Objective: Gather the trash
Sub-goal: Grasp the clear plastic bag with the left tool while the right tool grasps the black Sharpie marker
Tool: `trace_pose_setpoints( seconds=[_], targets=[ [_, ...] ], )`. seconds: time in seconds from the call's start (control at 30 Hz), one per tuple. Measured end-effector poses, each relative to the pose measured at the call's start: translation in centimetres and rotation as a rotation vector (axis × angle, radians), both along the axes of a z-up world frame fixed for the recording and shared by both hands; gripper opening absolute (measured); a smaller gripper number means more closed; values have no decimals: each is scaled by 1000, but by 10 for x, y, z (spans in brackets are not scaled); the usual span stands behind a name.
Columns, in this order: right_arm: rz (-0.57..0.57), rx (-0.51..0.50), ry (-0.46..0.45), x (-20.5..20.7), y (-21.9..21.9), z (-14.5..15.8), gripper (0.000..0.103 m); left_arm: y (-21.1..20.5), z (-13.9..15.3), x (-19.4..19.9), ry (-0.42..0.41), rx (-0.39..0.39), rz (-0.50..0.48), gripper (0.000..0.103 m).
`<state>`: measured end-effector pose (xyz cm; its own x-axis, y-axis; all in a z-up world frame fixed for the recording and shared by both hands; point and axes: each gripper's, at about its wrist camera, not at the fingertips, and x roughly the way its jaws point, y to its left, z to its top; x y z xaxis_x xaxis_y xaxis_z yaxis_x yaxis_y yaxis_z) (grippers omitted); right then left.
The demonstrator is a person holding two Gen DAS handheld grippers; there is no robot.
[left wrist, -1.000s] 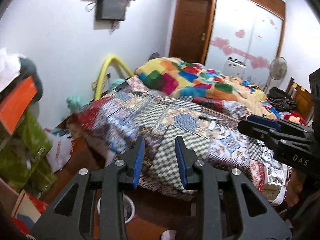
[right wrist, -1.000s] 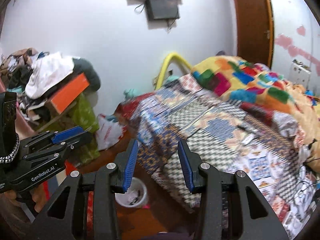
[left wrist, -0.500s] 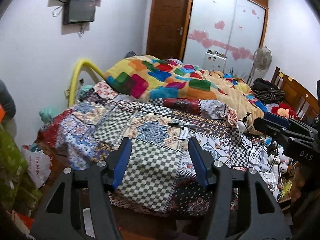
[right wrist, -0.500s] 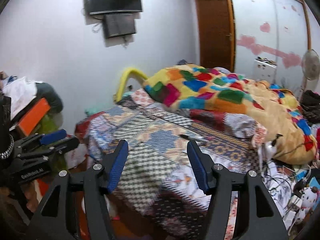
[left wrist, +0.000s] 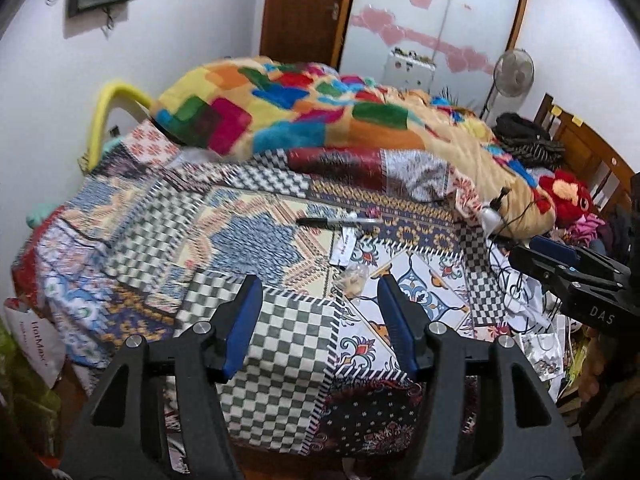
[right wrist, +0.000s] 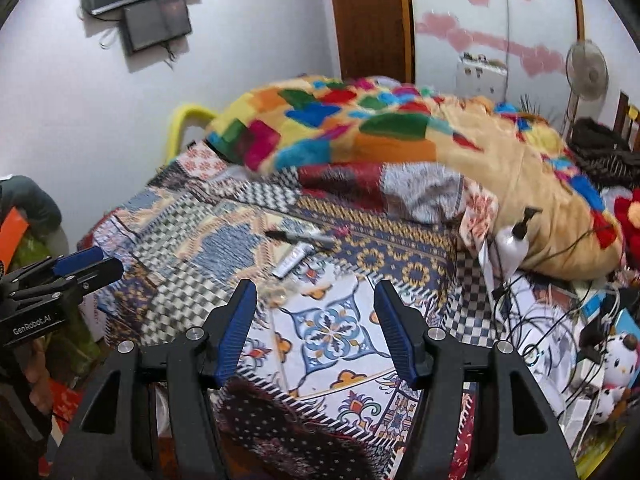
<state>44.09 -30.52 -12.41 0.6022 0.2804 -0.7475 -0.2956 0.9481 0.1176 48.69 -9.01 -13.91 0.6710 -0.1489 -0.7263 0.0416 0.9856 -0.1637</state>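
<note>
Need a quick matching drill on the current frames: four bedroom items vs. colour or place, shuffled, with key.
Items:
1. marker
2. plush toy
3. standing fan
4. crumpled wrapper

Matches:
A. red, at the bed's right edge
B. black, lying flat on the bedspread
C. by the wardrobe doors
D. clear, nearest the left gripper

Pairs: 1-B, 2-A, 3-C, 4-D

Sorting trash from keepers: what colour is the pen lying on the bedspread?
Black, with a pale end; the pen shows best in the left wrist view.
</note>
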Motion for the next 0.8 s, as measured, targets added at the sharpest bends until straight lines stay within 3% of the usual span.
trace_pose_setpoints(
  seconds=[0.43, 0.73, 0.8],
  targets=[
    [-30, 9, 119, 47, -10, -67, 57, -48, -113, 99, 158, 7, -124, 59],
    [-15, 9, 127, 71, -8, -84, 57, -81, -141, 115, 140, 125, -205, 58],
    [-5, 14, 120, 74, -6, -85, 57, -85, -146, 115, 148, 142, -222, 46]
  ],
)
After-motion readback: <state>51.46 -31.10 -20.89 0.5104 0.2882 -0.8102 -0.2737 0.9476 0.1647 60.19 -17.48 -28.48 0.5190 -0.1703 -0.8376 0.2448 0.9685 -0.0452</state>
